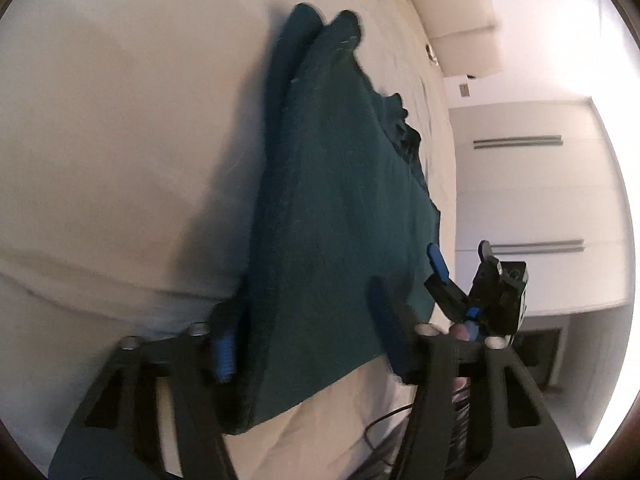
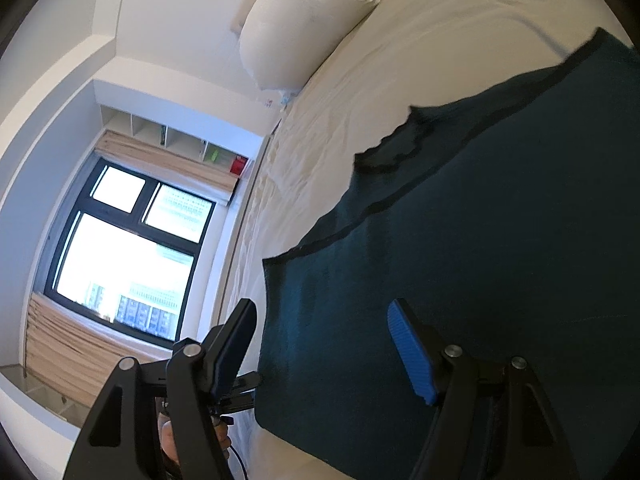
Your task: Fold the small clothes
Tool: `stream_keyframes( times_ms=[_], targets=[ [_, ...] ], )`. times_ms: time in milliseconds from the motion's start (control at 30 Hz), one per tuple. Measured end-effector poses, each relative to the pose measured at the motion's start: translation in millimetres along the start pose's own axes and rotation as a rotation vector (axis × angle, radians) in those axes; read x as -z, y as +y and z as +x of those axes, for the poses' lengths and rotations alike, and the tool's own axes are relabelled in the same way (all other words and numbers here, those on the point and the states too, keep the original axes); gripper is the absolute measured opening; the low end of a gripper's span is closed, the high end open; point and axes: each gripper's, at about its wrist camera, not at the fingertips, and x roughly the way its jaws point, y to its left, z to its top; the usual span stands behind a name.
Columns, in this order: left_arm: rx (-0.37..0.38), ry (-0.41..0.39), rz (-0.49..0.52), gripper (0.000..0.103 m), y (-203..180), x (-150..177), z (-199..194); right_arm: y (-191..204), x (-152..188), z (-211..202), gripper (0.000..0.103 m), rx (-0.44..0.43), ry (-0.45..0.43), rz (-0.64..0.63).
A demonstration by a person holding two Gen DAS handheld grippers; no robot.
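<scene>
A dark teal garment (image 1: pixel 332 184) lies on a cream bed sheet (image 1: pixel 120 120), partly folded lengthwise with two rounded ends at the far side. My left gripper (image 1: pixel 308 336) is open, its blue-padded fingers straddling the garment's near edge. My right gripper (image 1: pixel 460 256) shows in the left wrist view beyond the garment's right corner, open. In the right wrist view the same garment (image 2: pixel 480 272) fills the right half, black trim along its edge. My right gripper (image 2: pixel 324 344) is open, its fingers on either side of the garment's near left corner.
A white pillow (image 2: pixel 304 28) lies at the head of the bed. A window (image 2: pixel 124 252) with beige curtains and wall cubbies (image 2: pixel 172 136) stand beyond the bed's left side. White wardrobe doors (image 1: pixel 532 200) stand to the right. A black cable (image 1: pixel 384 424) trails near the bed edge.
</scene>
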Motion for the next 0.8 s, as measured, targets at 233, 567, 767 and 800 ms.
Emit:
stream_keyframes(
  times_ms=[233,567,767,800],
  targets=[
    [0.034,-0.05,-0.051,0.013,14.0,8.3,-3.9,2.8,-5.1,42.9,0.072,0.04,0.117,-0.008],
    [-0.046,-0.139,0.066,0.01,-56.9,22.6,-4.1,-9.3,-14.8,31.5,0.072,0.037,0.127,0.012],
    [-0.103,-0.137,0.208,0.01,-138.7,33.4,44.3,-11.1,-38.9,4.0,0.074,-0.064,0.121,0.032],
    [-0.12,-0.133,0.227,0.01,-149.9,36.1,59.2,-10.5,-44.5,0.8,0.075,-0.079,0.126,0.029]
  ],
)
